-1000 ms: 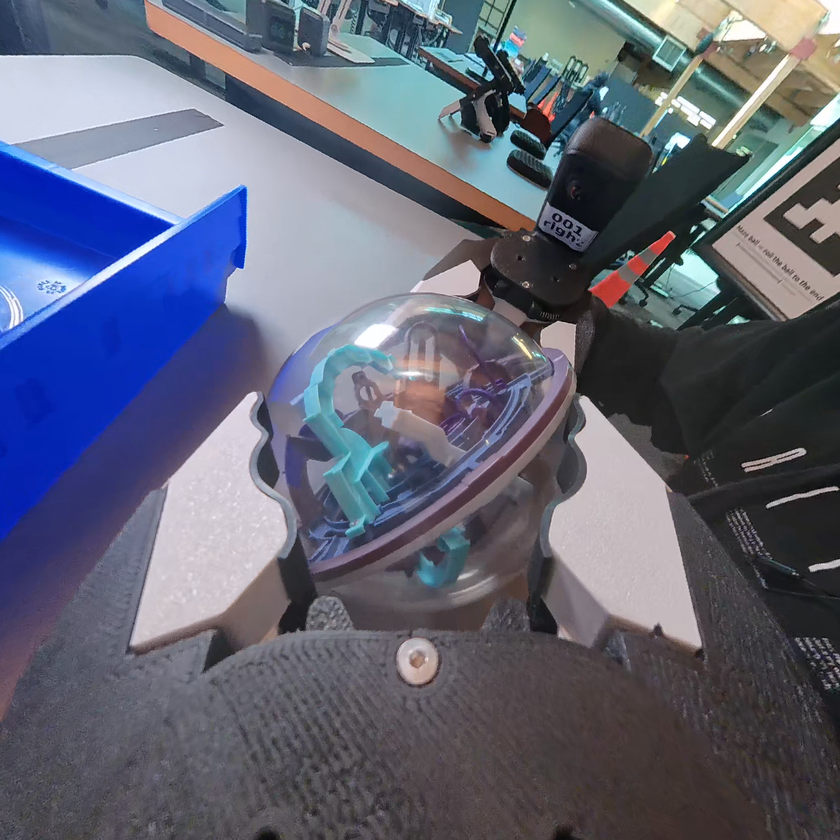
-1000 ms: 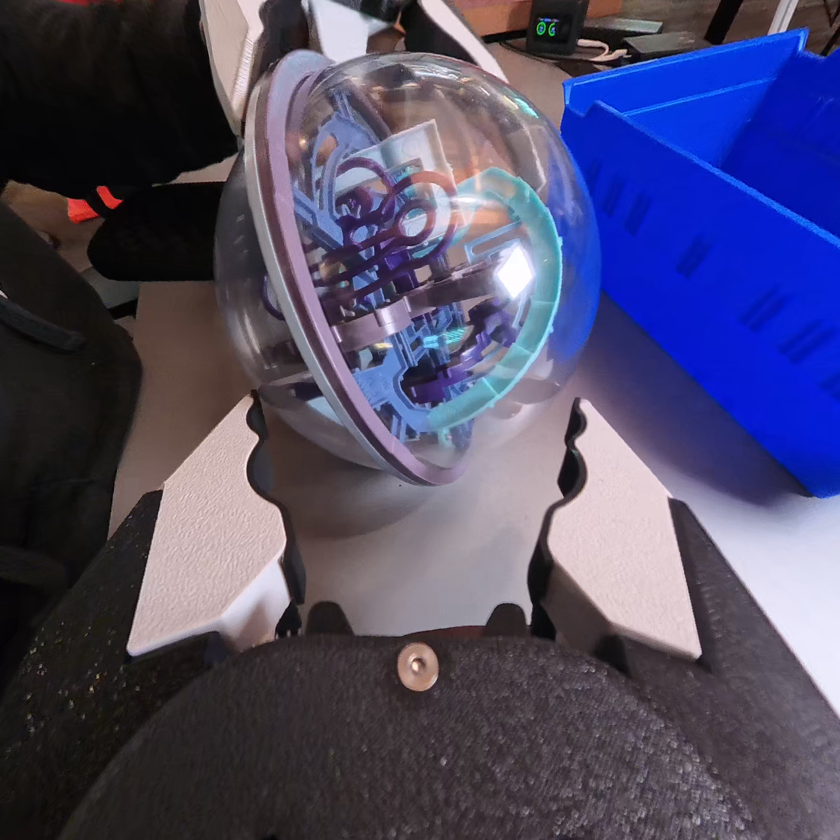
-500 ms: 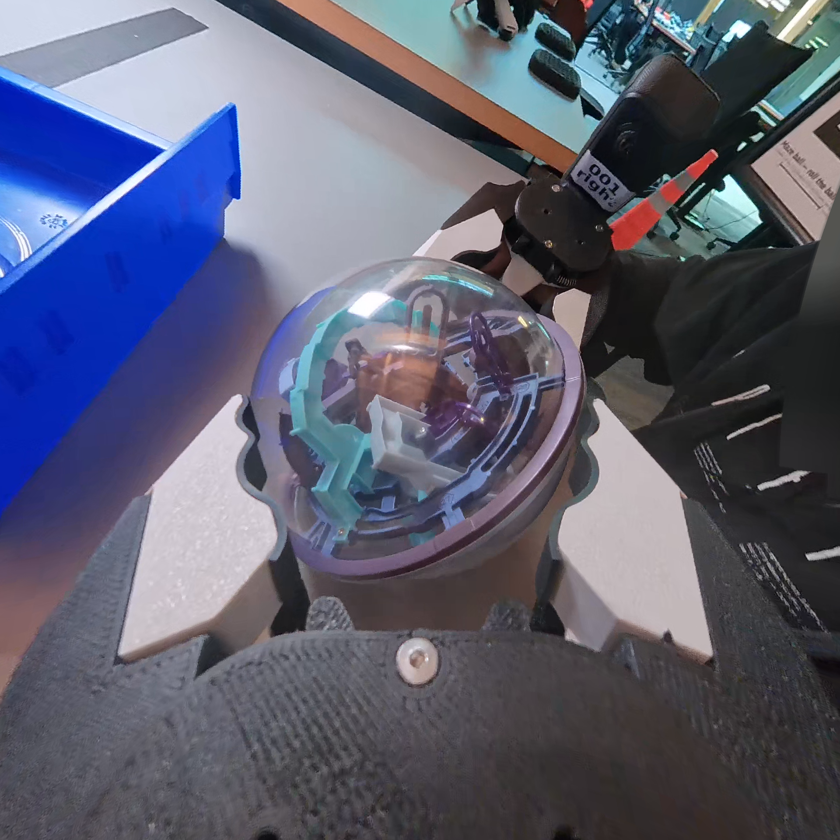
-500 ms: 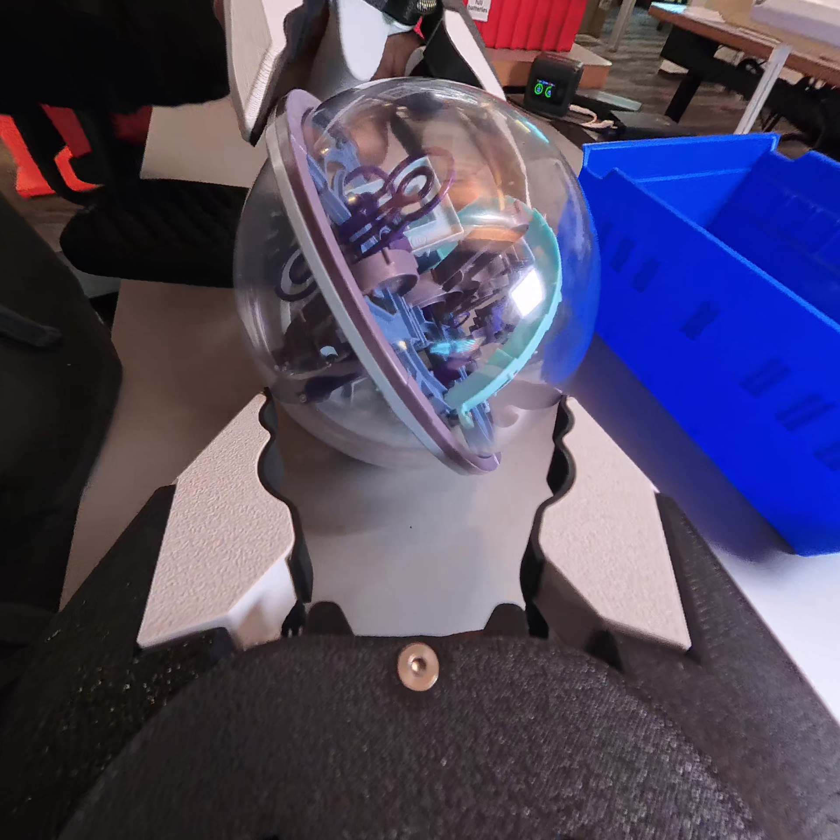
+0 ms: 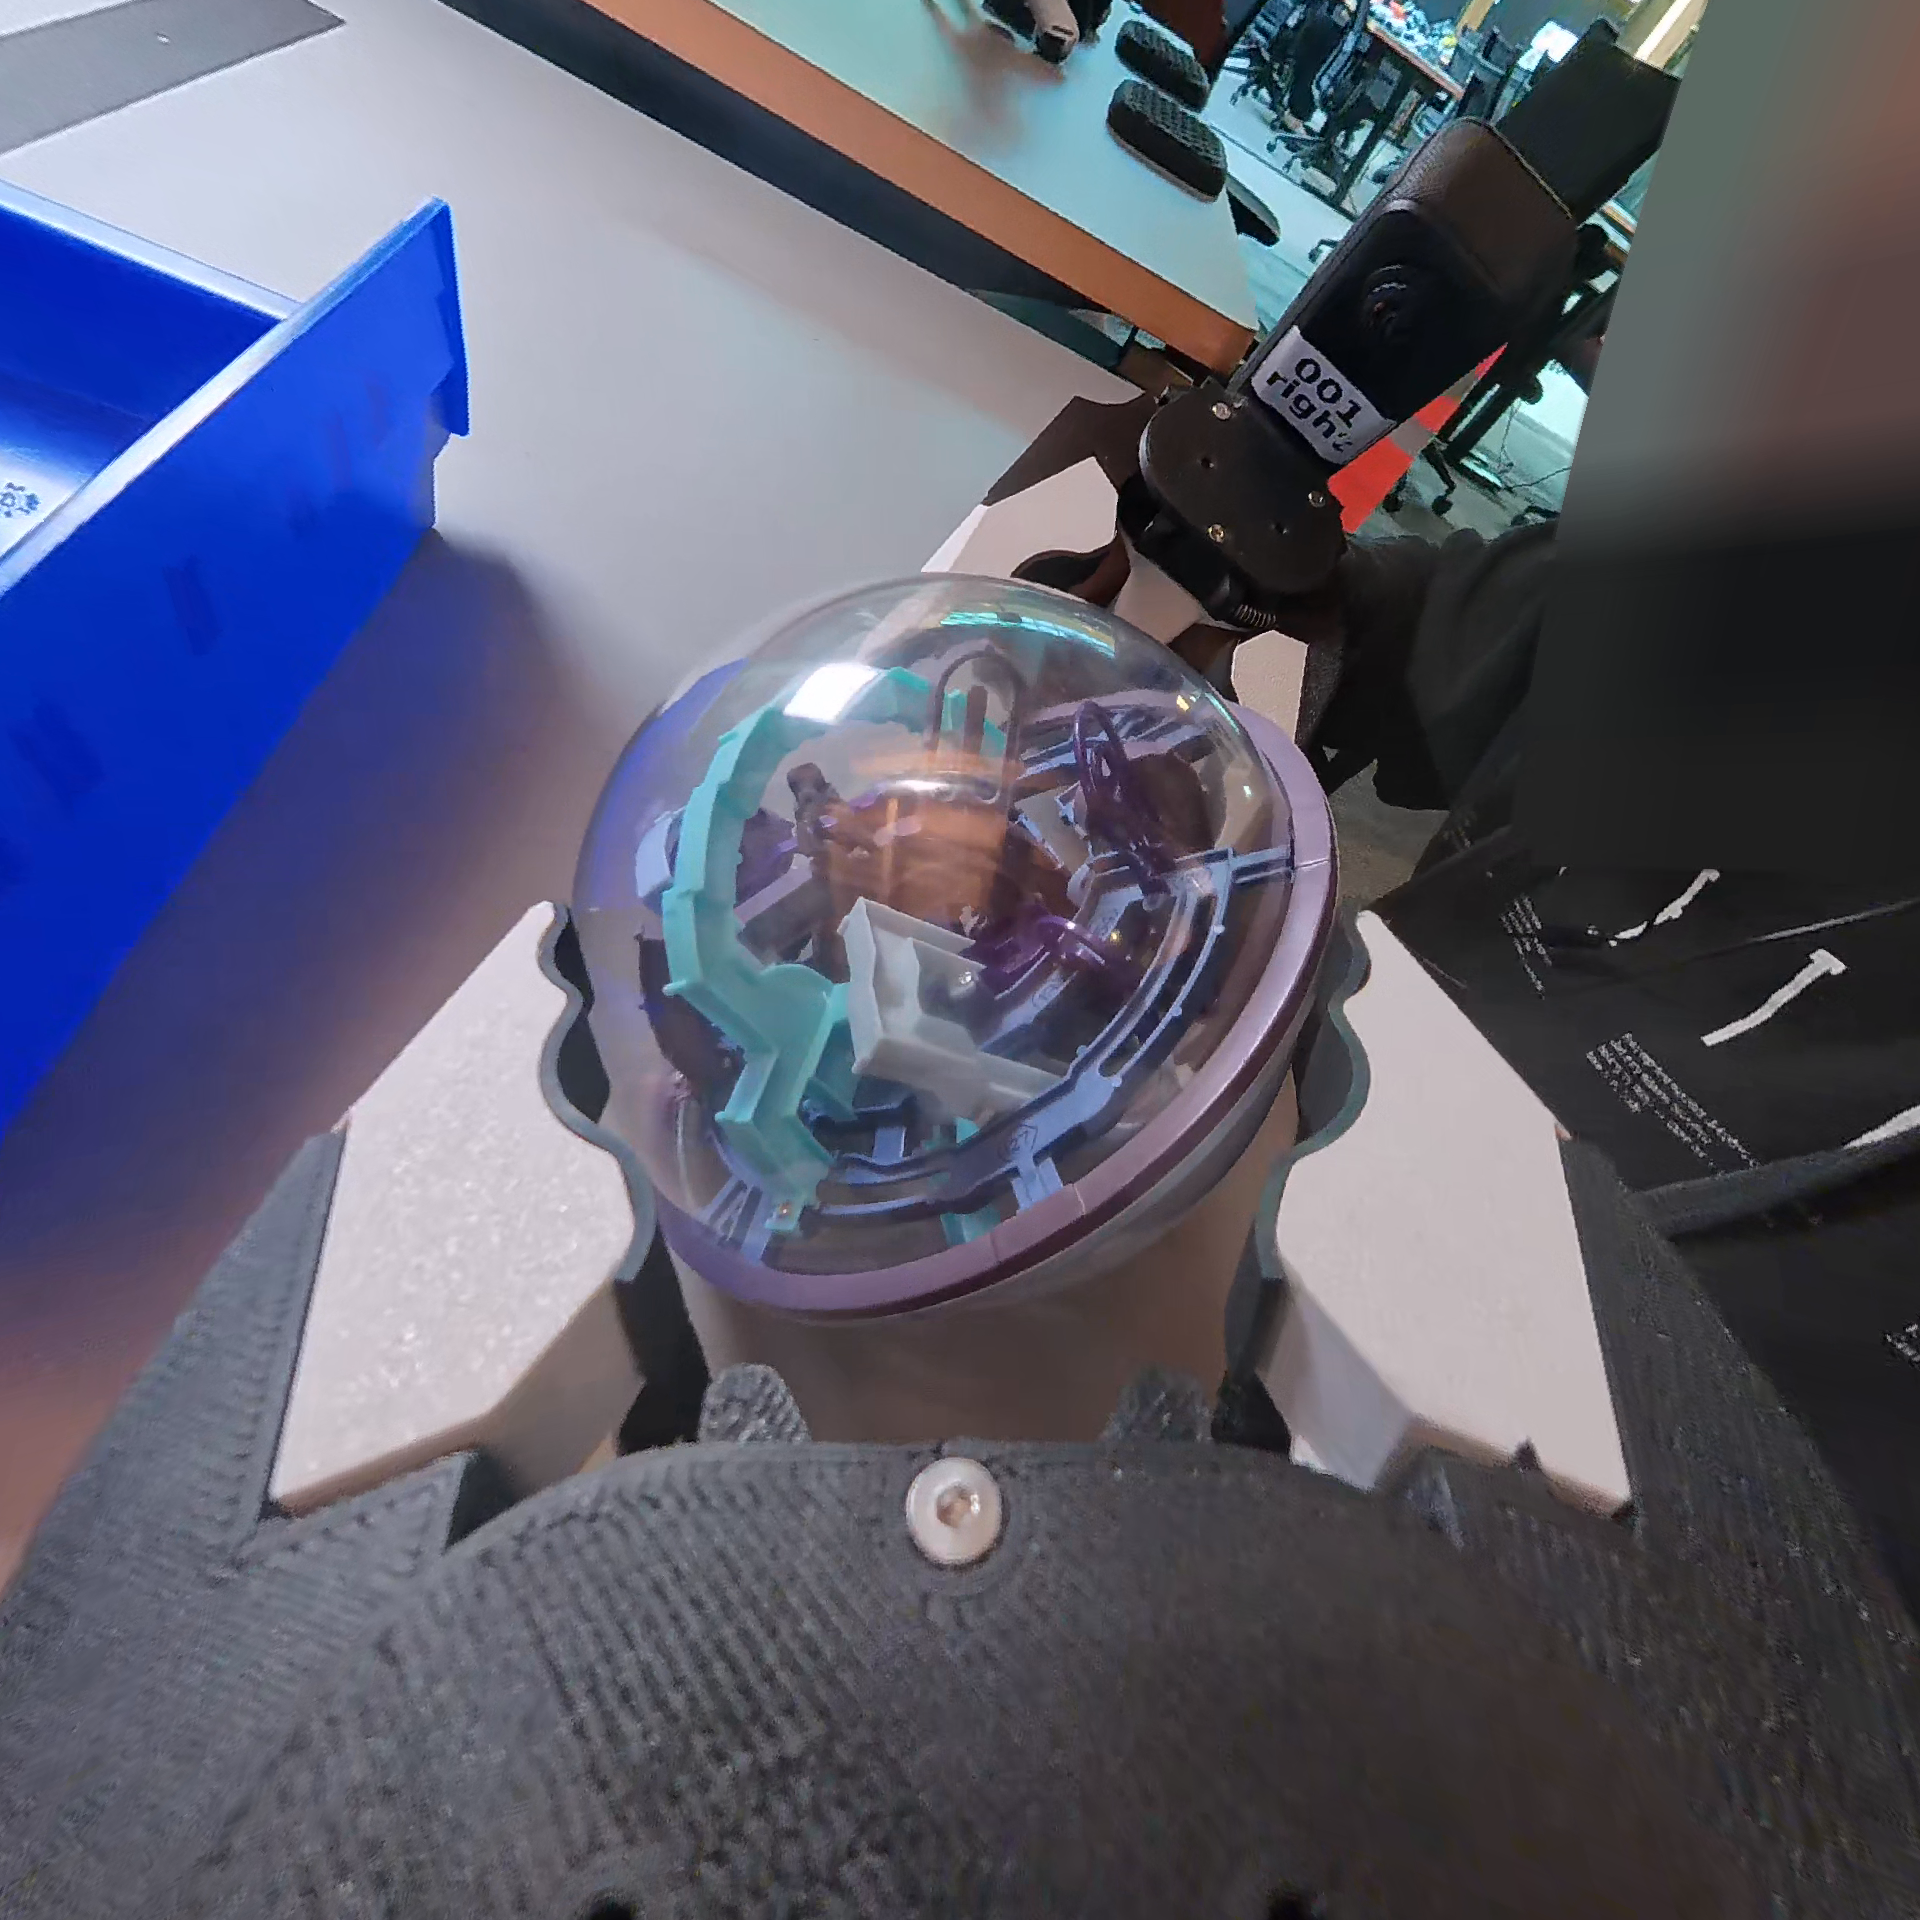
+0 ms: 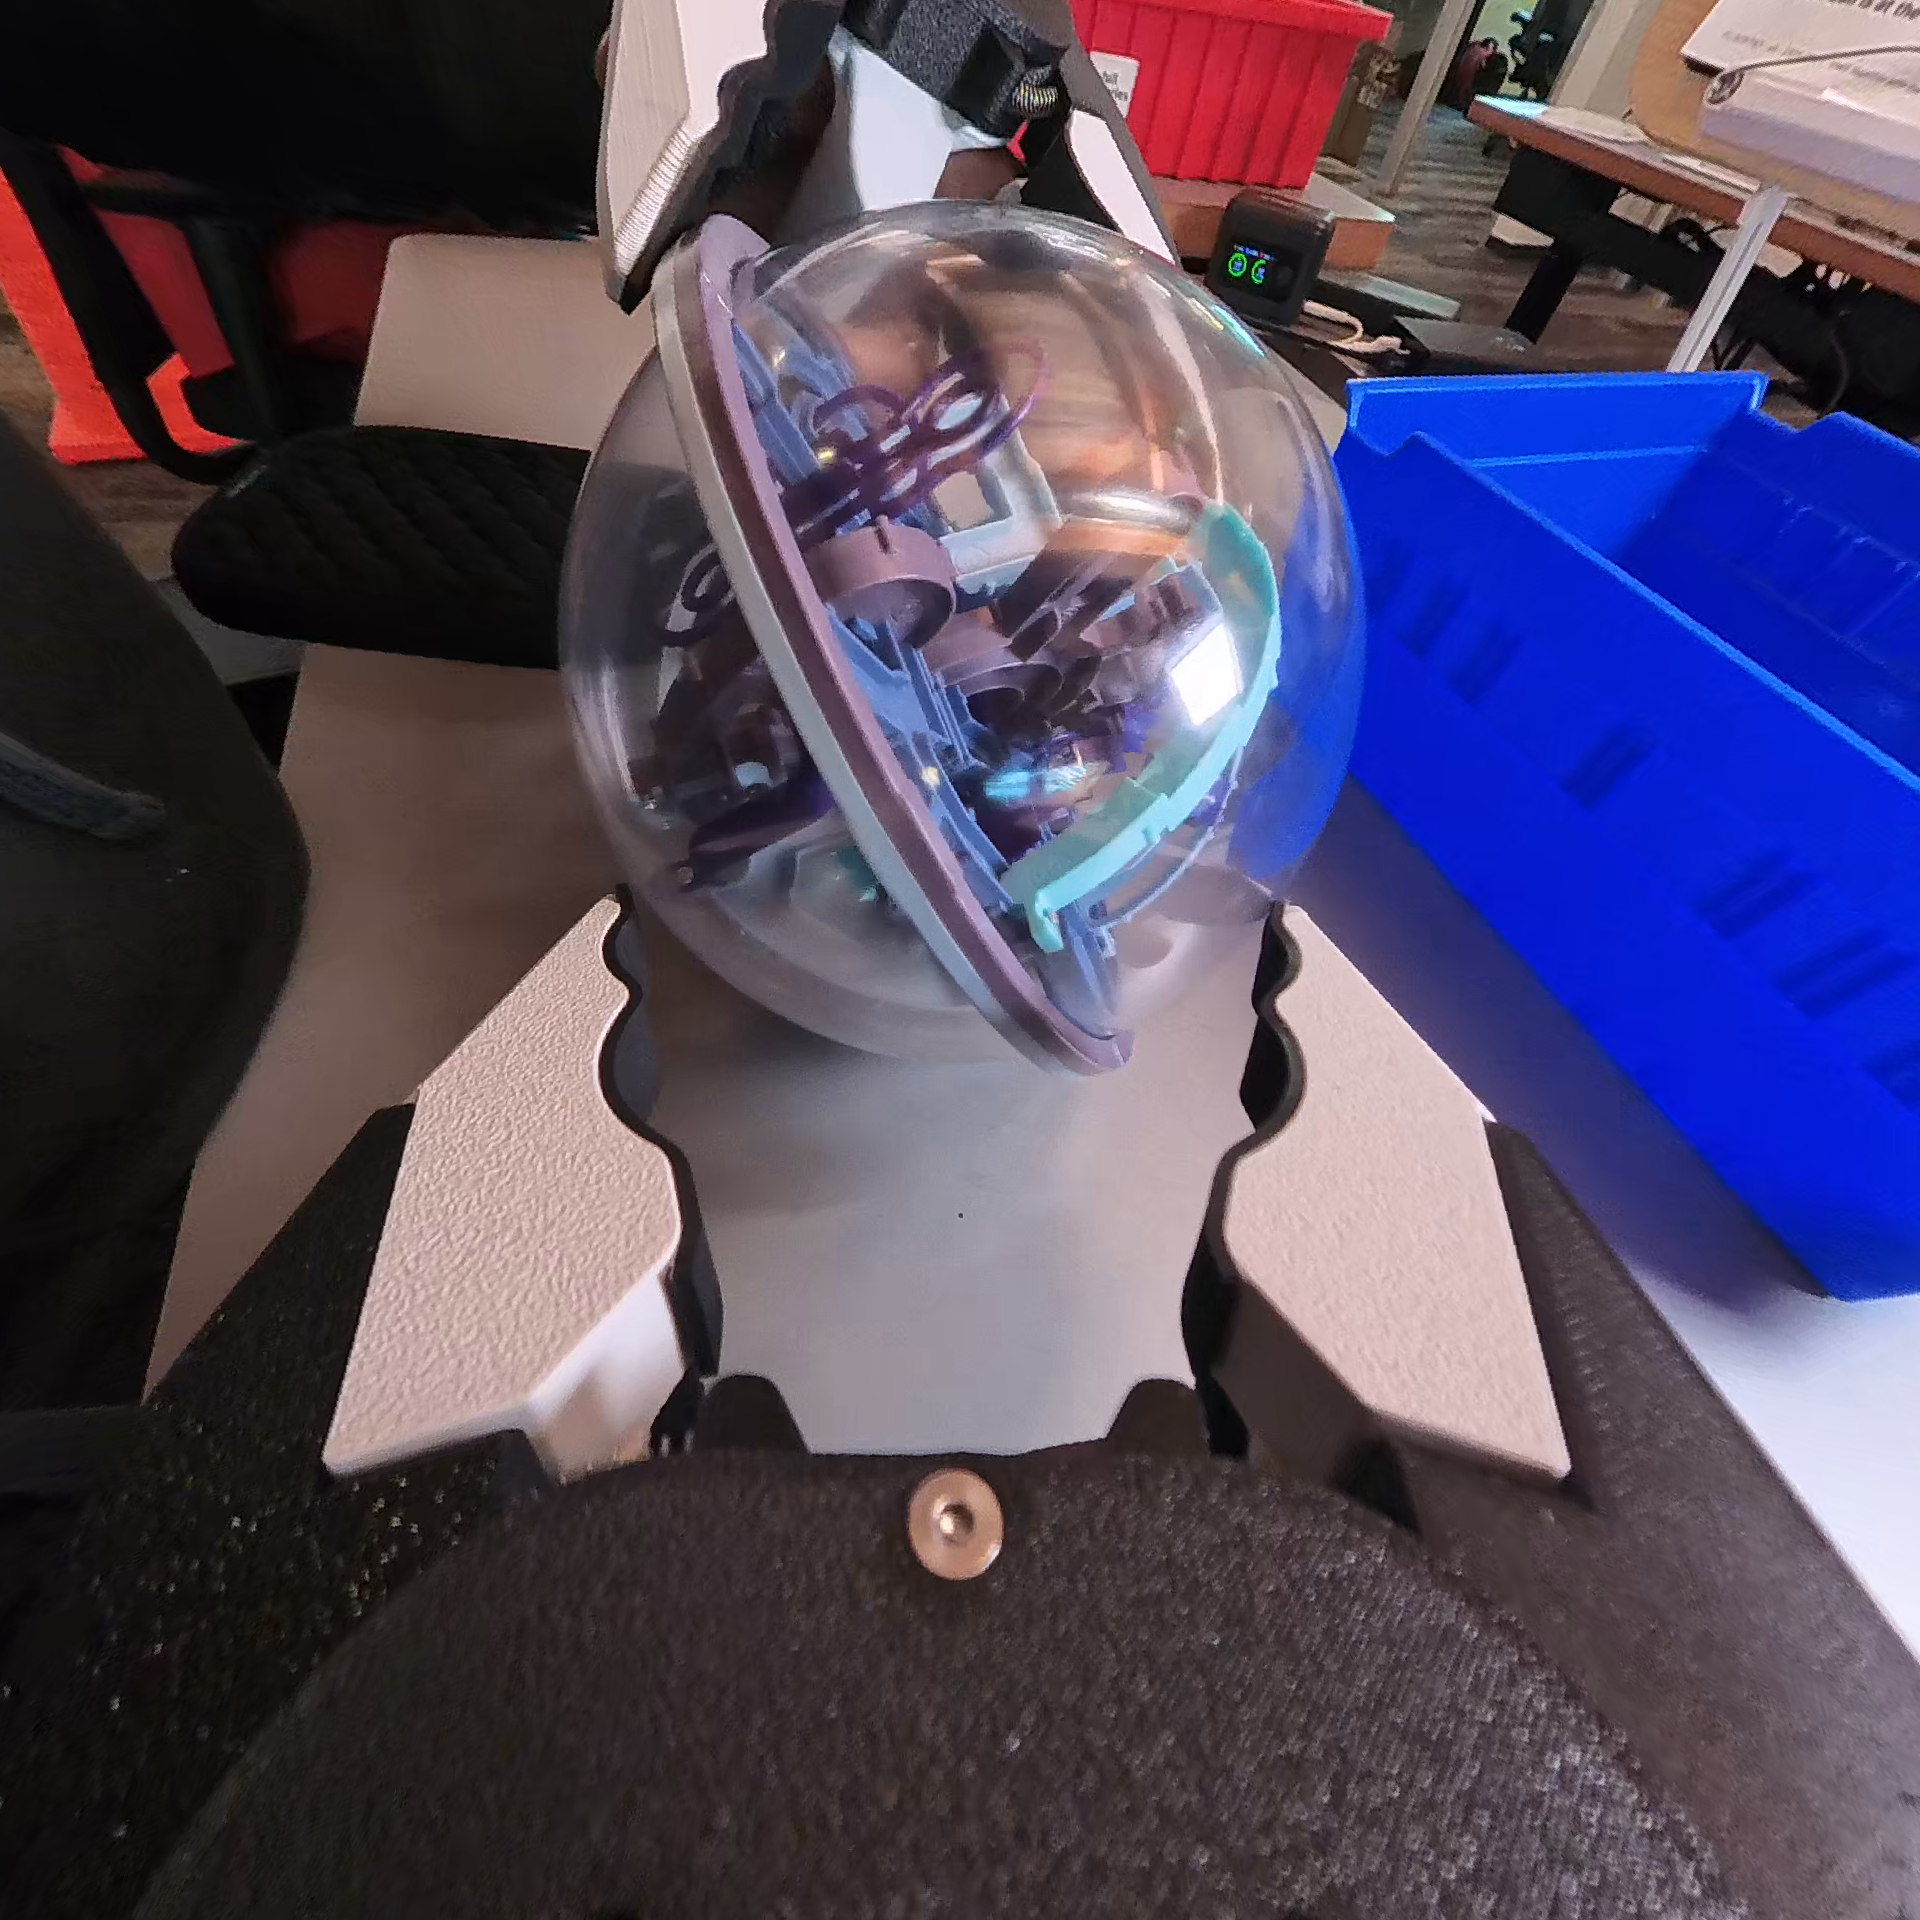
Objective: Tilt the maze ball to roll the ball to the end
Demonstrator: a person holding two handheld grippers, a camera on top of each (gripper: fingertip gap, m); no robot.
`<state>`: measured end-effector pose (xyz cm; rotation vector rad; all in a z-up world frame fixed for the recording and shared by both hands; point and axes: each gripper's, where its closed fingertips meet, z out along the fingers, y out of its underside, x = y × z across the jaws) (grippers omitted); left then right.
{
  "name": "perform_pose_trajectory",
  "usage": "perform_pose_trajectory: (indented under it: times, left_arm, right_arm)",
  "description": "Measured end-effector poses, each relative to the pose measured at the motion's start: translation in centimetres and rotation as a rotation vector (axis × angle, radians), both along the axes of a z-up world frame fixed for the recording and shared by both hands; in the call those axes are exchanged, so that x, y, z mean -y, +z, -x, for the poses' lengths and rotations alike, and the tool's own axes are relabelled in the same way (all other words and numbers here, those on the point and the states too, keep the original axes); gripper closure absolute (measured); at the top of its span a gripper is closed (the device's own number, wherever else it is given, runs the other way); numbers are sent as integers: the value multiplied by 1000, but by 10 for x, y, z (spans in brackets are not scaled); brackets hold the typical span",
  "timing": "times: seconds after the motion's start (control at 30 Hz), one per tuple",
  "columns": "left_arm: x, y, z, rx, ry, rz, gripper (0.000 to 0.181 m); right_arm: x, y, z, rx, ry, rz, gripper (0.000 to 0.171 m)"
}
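Maze ball (image 5: pixel 894 831) clamped across its middle by the left tool (image 5: pixel 956 925), seated deep between both fingers, purple seam ring tipped down toward the near side. Right tool (image 6: pixel 948 909) spread wide, aimed at the same ball from the opposite side, fingertips flanking its lower curve; touching or just short, hard to say.

Firm hold only on the left, so any tilt judged to come from a roll of that wrist. From the right tool, ring slanting steeply, far-left at the top down to near-right, turquoise track on the dome facing right. Little ball inside not picked out among the tracks; progress not readable.

Resting on the surface (image 6: pixel 447 748) or hanging just above it: can't tell.

Blue bin (image 6: pixel 1662 831) right of the right tool, left of the left one, near the ball but apart. Dividers showing, nothing made out inside.
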<state>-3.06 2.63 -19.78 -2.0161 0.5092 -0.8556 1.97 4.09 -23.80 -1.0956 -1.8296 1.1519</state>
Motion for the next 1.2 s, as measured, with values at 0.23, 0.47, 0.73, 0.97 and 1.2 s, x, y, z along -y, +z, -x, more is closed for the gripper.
perform_pose_trajectory:
  times: [0.23, 0.47, 0.73, 0.97, 1.2]
  left_arm:
    - [8, 1, -4, -36, -61, -73, 44]
    - [8, 1, -2, -8, -93, -86, 45]
    - [3, 1, 8, 126, -112, -90, 45]
    - [0, 2, 16, 208, -60, -67, 47]
    - [14, 14, 20, 29, 110, -118, 51]
  right_arm:
    - [3, -3, -5, 11, 30, 28, 57]
    - [-5, -3, -1, 16, 38, 70, 54]
    - [0, 0, 10, -29, 79, 52, 51]
    - [0, -6, 16, -9, 55, 76, 54]
    - [8, -12, 19, 13, 57, 67, 58]
